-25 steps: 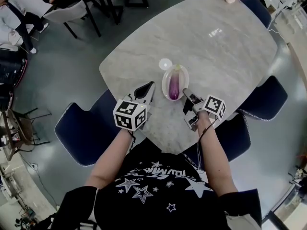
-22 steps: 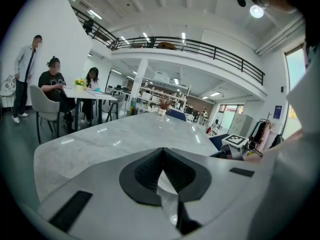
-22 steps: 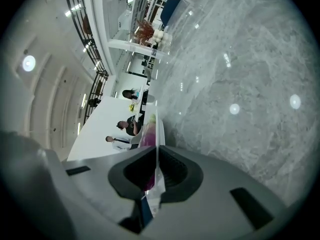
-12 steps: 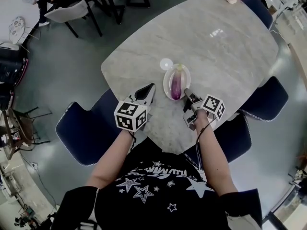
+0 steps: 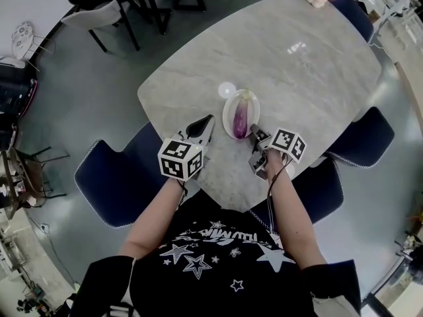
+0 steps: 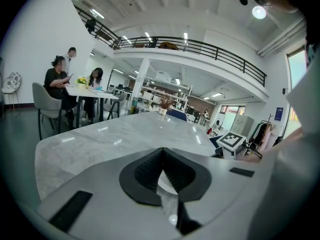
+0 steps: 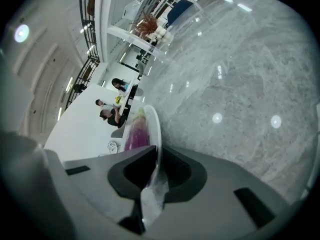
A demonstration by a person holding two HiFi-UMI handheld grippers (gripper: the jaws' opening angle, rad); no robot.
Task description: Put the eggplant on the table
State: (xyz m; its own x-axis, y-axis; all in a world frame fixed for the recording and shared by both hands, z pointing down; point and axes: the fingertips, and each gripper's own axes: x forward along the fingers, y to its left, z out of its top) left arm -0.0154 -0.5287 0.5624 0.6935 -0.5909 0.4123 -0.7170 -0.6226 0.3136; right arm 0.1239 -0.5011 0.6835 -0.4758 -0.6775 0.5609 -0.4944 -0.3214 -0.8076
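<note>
A purple eggplant (image 5: 240, 118) with a green stem lies on a white oval plate (image 5: 227, 117) near the marble table's front edge; it also shows lengthwise in the right gripper view (image 7: 134, 133). My right gripper (image 5: 254, 135) is rolled on its side at the plate's near right edge. Its jaws are shut with the plate's rim (image 7: 157, 132) running into the seam between them (image 7: 151, 159). My left gripper (image 5: 206, 119) hovers just left of the plate, shut and holding nothing (image 6: 162, 154).
A small white round object (image 5: 227, 89) sits just behind the plate. The marble table (image 5: 310, 71) stretches far back and right. Navy chairs stand at the front left (image 5: 112, 177), under my right arm (image 5: 320, 187) and at the right (image 5: 367, 134).
My right gripper has moved left and a little forward, from beside the plate onto its rim. The left gripper has stayed in place.
</note>
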